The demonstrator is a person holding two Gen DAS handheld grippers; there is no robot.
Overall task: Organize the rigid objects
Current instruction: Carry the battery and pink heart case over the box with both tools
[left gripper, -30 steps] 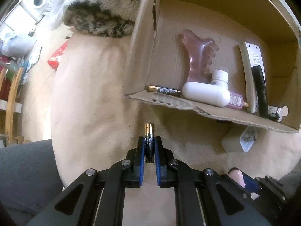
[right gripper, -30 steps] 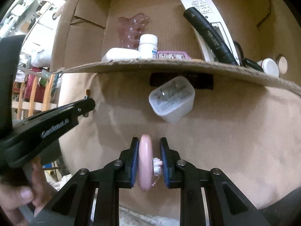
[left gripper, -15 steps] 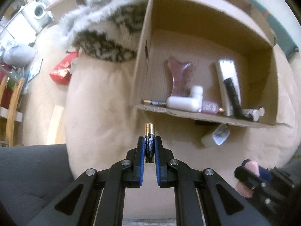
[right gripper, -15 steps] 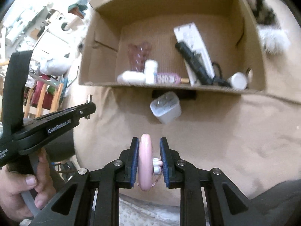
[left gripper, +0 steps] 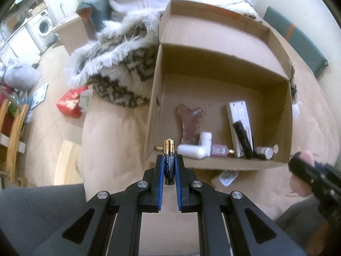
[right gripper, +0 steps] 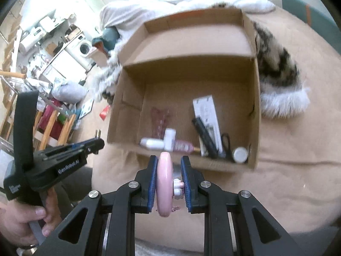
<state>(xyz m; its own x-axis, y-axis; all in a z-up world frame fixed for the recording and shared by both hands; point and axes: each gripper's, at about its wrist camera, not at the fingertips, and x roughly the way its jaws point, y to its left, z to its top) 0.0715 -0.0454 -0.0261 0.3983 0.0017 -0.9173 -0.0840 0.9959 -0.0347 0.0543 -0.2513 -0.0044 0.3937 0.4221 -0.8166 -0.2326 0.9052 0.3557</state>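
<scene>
I see the open brown cardboard box (left gripper: 223, 81) with its far half bare. My left hand-held gripper (left gripper: 169, 167) pinches the black-and-gold battery (left gripper: 169, 160), long axis pointing boxward; my right hand-held gripper (right gripper: 168, 168) clamps the pink disc (right gripper: 164, 183) edge-on.

Box top open; far half of floor free, near edge crowded.
cardboard box (left gripper: 283, 162) sits on the beige cover (left gripper: 110, 136), its walls and raised far flap (right gripper: 191, 34) block side entry. Along the near wall inside: white bottle (left gripper: 195, 149), pink bottle (left gripper: 219, 149), pink comb-like piece (left gripper: 188, 119), remote (left gripper: 238, 115), black cylinder (left gripper: 243, 140), small white jar (right gripper: 239, 154). Far floor bare. White charger (left gripper: 228, 176) lies just outside the near wall. Fur blanket (left gripper: 119, 68) crowds the box's left and far-right sides.
</scene>
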